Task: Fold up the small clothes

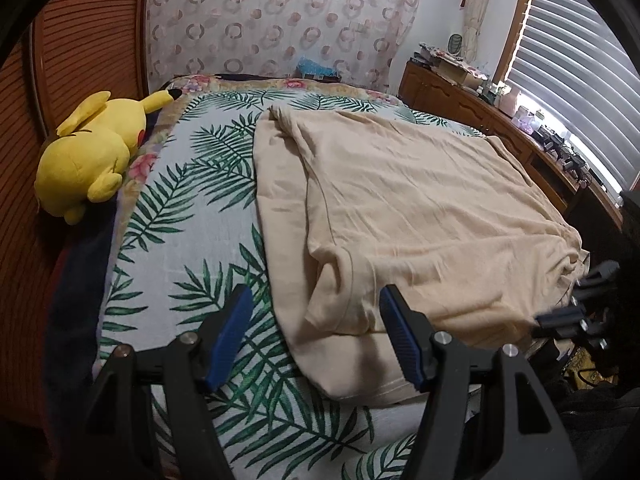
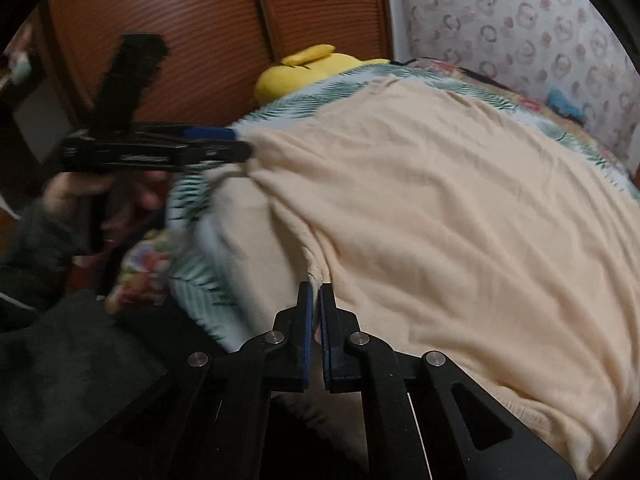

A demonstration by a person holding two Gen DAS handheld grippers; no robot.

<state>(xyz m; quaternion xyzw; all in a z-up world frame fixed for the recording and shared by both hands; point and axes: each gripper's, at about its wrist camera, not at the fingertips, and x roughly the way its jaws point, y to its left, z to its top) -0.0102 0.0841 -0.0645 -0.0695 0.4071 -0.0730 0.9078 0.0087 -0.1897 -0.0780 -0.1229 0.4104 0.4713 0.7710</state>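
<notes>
A cream t-shirt [image 1: 408, 200] lies spread on the palm-leaf bedsheet [image 1: 192, 240], one side folded over. My left gripper [image 1: 316, 308] is open, its blue pads on either side of the shirt's near left sleeve, just above the cloth. In the right wrist view my right gripper [image 2: 316, 292] is shut on a pinch of the shirt's [image 2: 440, 200] near edge. The left gripper [image 2: 240, 144] also shows there, at the shirt's left corner. The right gripper appears blurred at the right edge of the left wrist view [image 1: 576, 304].
A yellow Pikachu plush [image 1: 92, 148] lies at the bed's far left by a wooden louvred door [image 1: 80, 40]. A cluttered wooden dresser [image 1: 500, 112] runs along the right under window blinds. A patterned curtain [image 1: 280, 20] hangs behind the bed.
</notes>
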